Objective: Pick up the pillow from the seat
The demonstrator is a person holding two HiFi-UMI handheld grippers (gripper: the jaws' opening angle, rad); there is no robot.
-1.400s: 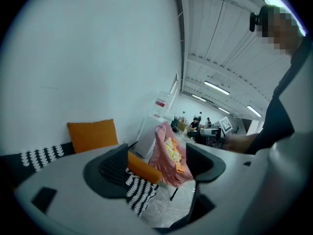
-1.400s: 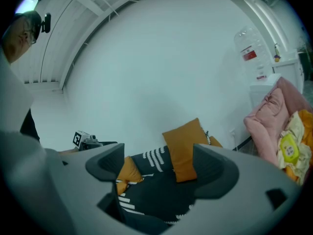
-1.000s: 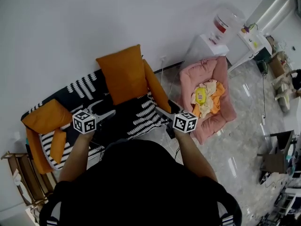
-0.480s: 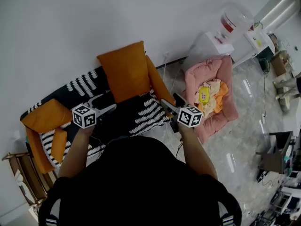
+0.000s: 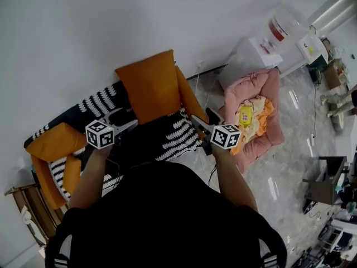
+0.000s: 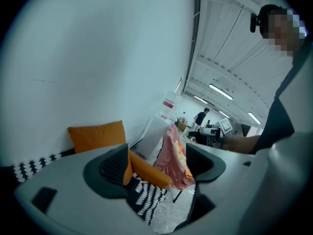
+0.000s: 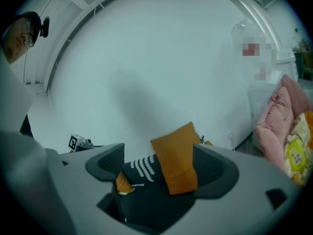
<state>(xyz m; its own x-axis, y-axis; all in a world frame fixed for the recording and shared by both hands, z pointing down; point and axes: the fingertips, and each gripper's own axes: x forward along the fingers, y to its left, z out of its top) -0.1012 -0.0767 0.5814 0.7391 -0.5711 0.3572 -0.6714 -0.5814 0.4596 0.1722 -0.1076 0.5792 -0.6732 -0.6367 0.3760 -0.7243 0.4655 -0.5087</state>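
An orange pillow (image 5: 149, 85) leans upright against the white wall at the back of a black seat with white patterns (image 5: 173, 138). My left gripper (image 5: 124, 120) hovers open over the seat, just left of and below the pillow and apart from it. My right gripper (image 5: 203, 118) stands open by the seat's orange right armrest (image 5: 188, 102). In the left gripper view the pillow (image 6: 96, 135) lies beyond the left gripper (image 6: 156, 165), whose jaws are empty. In the right gripper view the pillow (image 7: 177, 163) shows between the wide jaws of the right gripper (image 7: 161, 168), still some way off.
An orange cushion (image 5: 54, 140) and armrest (image 5: 70, 172) sit at the seat's left end. A pink padded chair (image 5: 254, 119) holding yellow and orange things stands to the right on the glossy floor. A water dispenser (image 5: 277, 29) is behind it. A wooden rack (image 5: 25, 216) stands at the lower left.
The right gripper has drifted slightly right and up, and the view has shifted a little. The left gripper has hardly moved. Both pairs of jaws stay as wide as before.
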